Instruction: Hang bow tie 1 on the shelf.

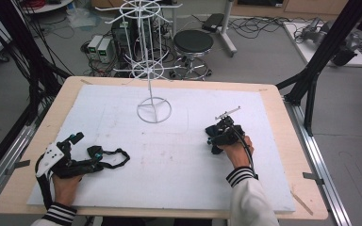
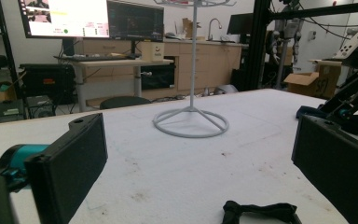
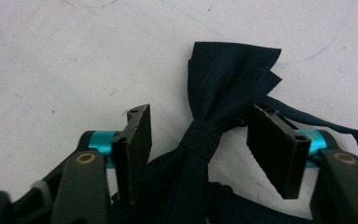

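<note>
- Dark navy cloth: a bow tie (image 3: 214,130), lying flat on the white table cover (image 1: 179,160), at about four o'clock from the white wire stand (image 1: 153,110).
- Right gripper (image 3: 198,140) tipped down over it, jaws wide and straddling the centre knot, neither pad touching cloth.
- Left gripper (image 1: 78,150) resting at about eight o'clock from the stand, jaws wide, holding nothing; a black strap (image 1: 115,157) lying just ahead of it.
- Step in hand, likely: lining up to pick the bow tie by its knot.
- Next: lower slightly, close squarely on the knot, then lift, perhaps toward the stand's arms.
</note>
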Available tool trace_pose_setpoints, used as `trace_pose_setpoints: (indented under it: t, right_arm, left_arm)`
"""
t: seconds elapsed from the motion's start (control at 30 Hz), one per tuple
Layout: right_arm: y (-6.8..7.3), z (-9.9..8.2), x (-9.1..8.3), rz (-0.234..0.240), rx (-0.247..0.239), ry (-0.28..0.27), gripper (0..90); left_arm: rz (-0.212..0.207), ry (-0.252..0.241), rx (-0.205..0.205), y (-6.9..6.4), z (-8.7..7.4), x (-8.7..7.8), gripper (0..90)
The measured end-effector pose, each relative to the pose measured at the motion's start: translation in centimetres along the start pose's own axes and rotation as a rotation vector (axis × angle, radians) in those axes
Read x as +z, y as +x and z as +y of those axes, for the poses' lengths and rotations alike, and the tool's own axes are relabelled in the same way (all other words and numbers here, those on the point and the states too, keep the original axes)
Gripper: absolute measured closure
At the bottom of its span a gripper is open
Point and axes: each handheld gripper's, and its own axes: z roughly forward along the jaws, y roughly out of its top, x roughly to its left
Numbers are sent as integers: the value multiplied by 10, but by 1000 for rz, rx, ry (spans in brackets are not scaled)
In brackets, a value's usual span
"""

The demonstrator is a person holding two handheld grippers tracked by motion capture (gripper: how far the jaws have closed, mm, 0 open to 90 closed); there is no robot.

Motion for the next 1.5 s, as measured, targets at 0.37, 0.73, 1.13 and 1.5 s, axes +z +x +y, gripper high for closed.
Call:
trace_pose_setpoints:
  t: [0.37,0.73,1.13,1.5]
  right_arm:
    - [-4,-1,1,-13,26,34,601]
    - [-2,0,-1,-40,2,50,745]
    - [-3,1,-9,-2,17,-26,753]
    - [1,5,-19,40,-15,-164,753]
  left_arm:
    - [0,1,0,0,0,0,38]
    - [-1,6,4,0,0,0,38]
    - [1,6,6,0,0,0,38]
    - [1,5,4,0,0,0,38]
